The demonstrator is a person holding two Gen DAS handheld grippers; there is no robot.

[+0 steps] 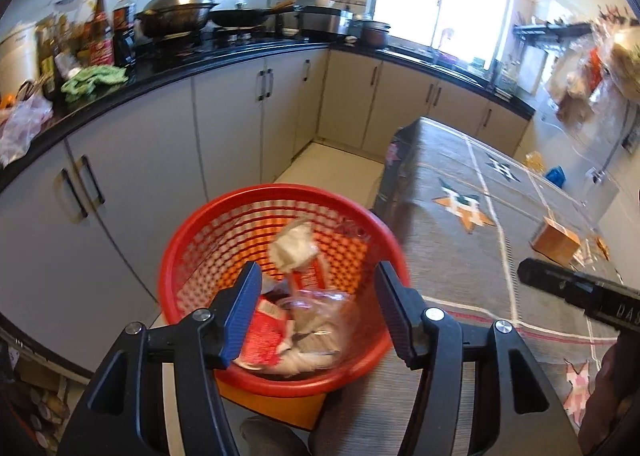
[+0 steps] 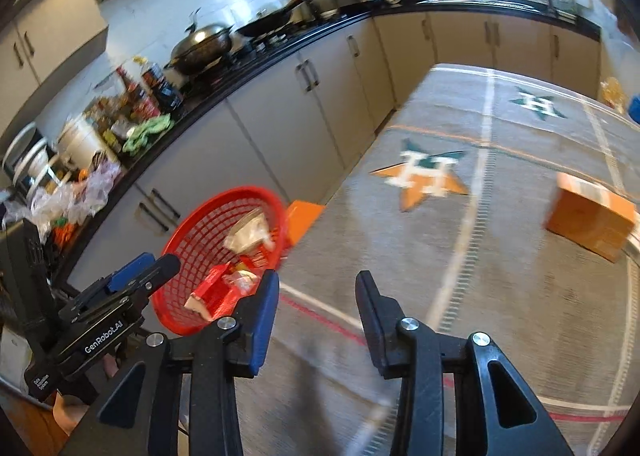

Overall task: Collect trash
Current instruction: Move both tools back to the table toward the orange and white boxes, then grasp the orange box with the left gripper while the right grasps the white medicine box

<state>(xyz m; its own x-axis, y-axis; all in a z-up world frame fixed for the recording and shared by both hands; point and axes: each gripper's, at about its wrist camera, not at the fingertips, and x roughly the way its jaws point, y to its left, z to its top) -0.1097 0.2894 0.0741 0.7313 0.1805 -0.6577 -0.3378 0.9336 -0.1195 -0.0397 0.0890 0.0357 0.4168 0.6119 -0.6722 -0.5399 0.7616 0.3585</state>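
Both claws, left (image 1: 318, 288) and right (image 2: 316, 296), spread and empty. Box (image 2: 590, 218) at 2 o'clock on bench (image 2: 500, 276): probably light, stiff; pinch opposite sides. Bin (image 2: 176, 240) holds soft wrappers.

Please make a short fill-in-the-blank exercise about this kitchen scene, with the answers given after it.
1. The round plastic mesh basket holding the trash is ____ in colour.
2. The small brown cardboard box lies on the patterned grey ____.
3. The crumpled green cloth lies on the black ____.
4. The jaws of the left gripper stand ____.

Answers: red; tablecloth; countertop; open
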